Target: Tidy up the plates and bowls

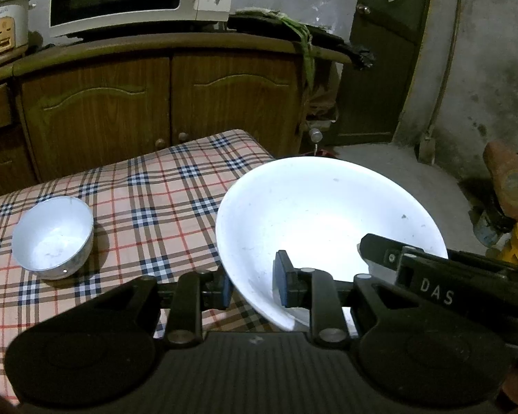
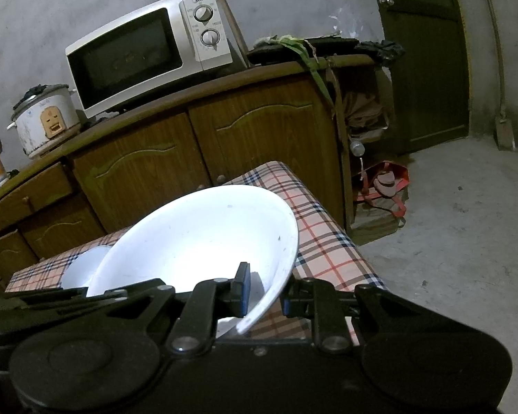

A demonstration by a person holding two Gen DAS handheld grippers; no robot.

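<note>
In the left wrist view, the left gripper (image 1: 252,288) straddles the near rim of the large white bowl (image 1: 328,220), one pad inside the wall and one outside, so it looks clamped on that rim; the bowl is tilted and appears to be lifted off the checked tablecloth (image 1: 148,203), probably so that two tools share its weight. The right gripper (image 1: 380,252) comes in from the right and reaches over the rim on that side; from here I cannot tell how its jaws stand. A small white bowl (image 1: 53,236) sits upright on the cloth, well apart to the left, a likely partner for stacking. The cloth between the two bowls is bare, and the table's far corner ends near the wooden cabinet (image 1: 162,96). In the right wrist view, the right gripper (image 2: 264,295) has the large white bowl's (image 2: 203,234) rim between its pads, apparently gripping it, with the left gripper's arm (image 2: 69,295) lying along the bowl's left side. The small white bowl (image 2: 86,265) peeks out behind and to the left. The table edge falls away to the concrete floor (image 2: 459,241) on the right, so leftward seems the safer way to move.
</note>
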